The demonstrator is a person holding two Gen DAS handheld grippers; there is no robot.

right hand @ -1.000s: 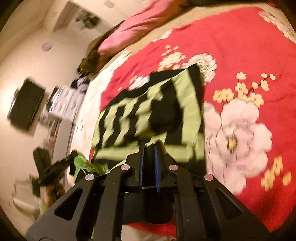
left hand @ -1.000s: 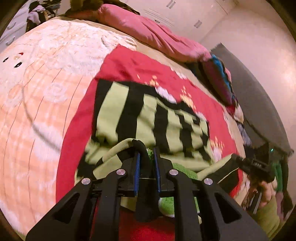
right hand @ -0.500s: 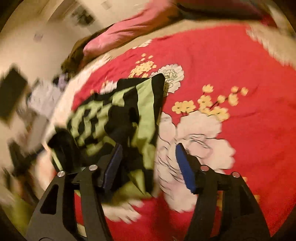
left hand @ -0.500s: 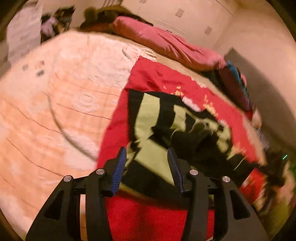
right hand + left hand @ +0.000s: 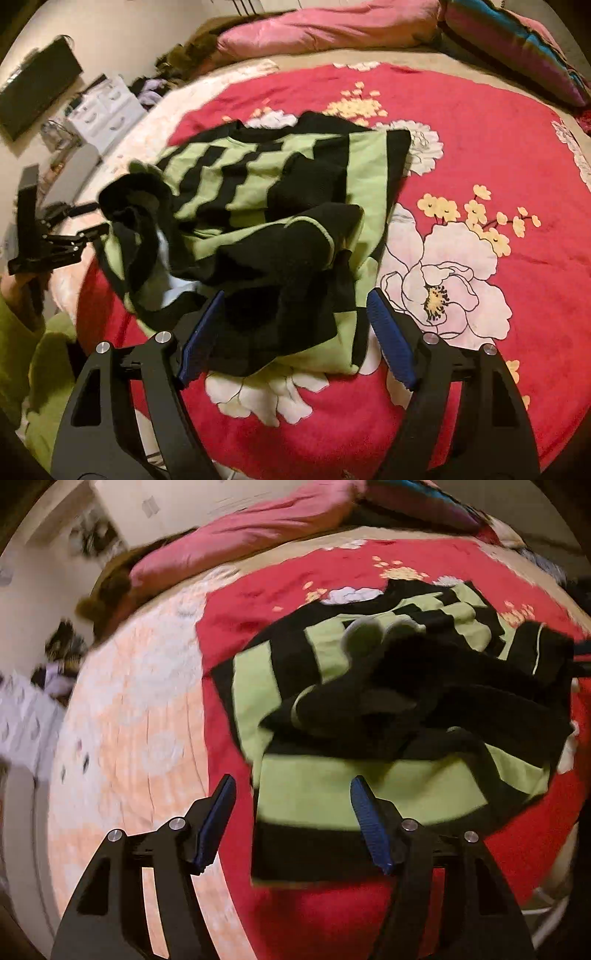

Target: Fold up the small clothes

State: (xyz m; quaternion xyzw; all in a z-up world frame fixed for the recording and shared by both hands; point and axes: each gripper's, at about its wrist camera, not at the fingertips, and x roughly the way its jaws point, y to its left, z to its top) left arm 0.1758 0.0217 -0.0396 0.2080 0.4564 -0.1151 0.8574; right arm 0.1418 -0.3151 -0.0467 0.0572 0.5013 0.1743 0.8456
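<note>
Change: garment [image 5: 369,716] released a second ago from both tongs; I had each pair pinched on a green-and-black edge, and now the fabric lies dropped in a loose heap.
Left tongs [image 5: 291,819]: jaws opening, nothing pressed between them; the near green hem lies below the gap.
Right tongs [image 5: 295,332]: jaws opening too, empty; the near black fold lies under the gap, untouched by the pads.
Meaning for task: I judge one fold thrown forward but untidy, the black part bunched on top; smoothing or a second fold is probably needed.
Garment place: on the red blanket [image 5: 480,110], near its front edge, beside the big white flower [image 5: 450,273].
Surface: bed, with a peach quilt [image 5: 129,716] beside the blanket.
Room: pink pillow [image 5: 325,29] at the head, white drawers [image 5: 107,110] and a dark screen [image 5: 37,88] by the wall.
</note>
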